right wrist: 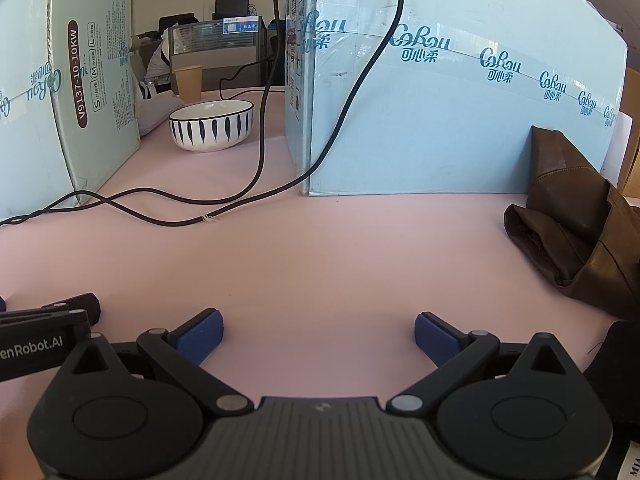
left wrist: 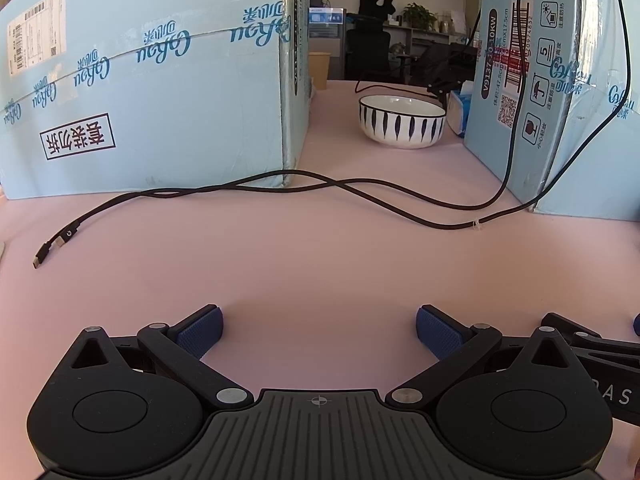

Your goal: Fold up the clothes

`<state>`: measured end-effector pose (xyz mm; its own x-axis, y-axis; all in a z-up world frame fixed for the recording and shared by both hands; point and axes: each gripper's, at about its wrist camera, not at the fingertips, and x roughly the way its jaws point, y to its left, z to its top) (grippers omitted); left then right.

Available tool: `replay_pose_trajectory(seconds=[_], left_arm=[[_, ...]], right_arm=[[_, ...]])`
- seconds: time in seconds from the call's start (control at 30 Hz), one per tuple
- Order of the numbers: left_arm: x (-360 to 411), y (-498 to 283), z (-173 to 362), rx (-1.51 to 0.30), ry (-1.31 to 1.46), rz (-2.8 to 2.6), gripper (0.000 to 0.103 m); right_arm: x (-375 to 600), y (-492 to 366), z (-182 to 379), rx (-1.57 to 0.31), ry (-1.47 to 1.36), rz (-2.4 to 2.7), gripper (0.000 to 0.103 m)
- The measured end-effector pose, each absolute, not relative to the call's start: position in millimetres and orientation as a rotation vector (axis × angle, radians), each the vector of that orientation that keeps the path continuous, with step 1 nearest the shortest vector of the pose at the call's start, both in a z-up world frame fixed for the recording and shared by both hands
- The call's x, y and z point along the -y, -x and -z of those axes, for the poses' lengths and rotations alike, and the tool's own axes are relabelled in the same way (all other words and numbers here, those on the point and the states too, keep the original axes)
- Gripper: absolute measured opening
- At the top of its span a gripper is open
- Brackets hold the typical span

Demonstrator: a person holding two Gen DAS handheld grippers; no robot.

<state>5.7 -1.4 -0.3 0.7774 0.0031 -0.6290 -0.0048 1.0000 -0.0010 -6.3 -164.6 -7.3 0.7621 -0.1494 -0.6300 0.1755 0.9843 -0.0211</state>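
Pink and smooth, the worktop (left wrist: 320, 248) fills the lower half of both wrist views, with an office of chairs and desks showing in the gap behind it. Two pale blue cartons stand on it: the left carton (left wrist: 152, 92) takes up the 10 o'clock part of the left wrist view, and the right carton (right wrist: 460, 112) rises at 1 o'clock in the right wrist view. Between them, at 12 o'clock, sits a white bowl (left wrist: 402, 122) with dark blue dashes round its wall, and a paper cup (right wrist: 189, 82) stands just behind it in the right wrist view. A black cable (left wrist: 360, 194) drops down the right carton's face, loops across the worktop in front of both cartons and ends in a plug (left wrist: 50, 250) at 9 o'clock in the left wrist view.

The left gripper (left wrist: 319, 330) hangs low over bare worktop, its blue pads (left wrist: 200, 334) spread wide apart with nothing between them. The right gripper (right wrist: 319, 336) is likewise released, its blue pads (right wrist: 436, 338) far apart over bare pink surface. Each gripper shows at the edge of the other's view, so the two sit side by side.

The task's garment, a brown leather-like piece of clothing (right wrist: 576, 220), lies crumpled at 3 o'clock in the right wrist view, leaning against the right carton's front and well apart from both grippers.
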Motion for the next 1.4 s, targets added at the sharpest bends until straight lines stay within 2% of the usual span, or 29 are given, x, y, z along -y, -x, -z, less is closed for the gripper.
replay_pose_trajectory(seconds=[1.13, 1.27, 1.4], left_arm=[[0.3, 3.4, -5.0, -0.696, -0.006, 0.018, 0.103], [-3.8, 18.9, -17.6, -0.686, 0.015, 0.055, 0.103], [-1.2, 32.1, -36.5, -0.664, -0.043, 0.028, 0.103]], right_arm=[[164.5, 12.9, 4.1, -0.676, -0.074, 0.176, 0.103], [167.2, 28.3, -8.2, -0.614, -0.137, 0.183, 0.103], [163.2, 48.0, -31.8, -0.543, -0.072, 0.214, 0.103]])
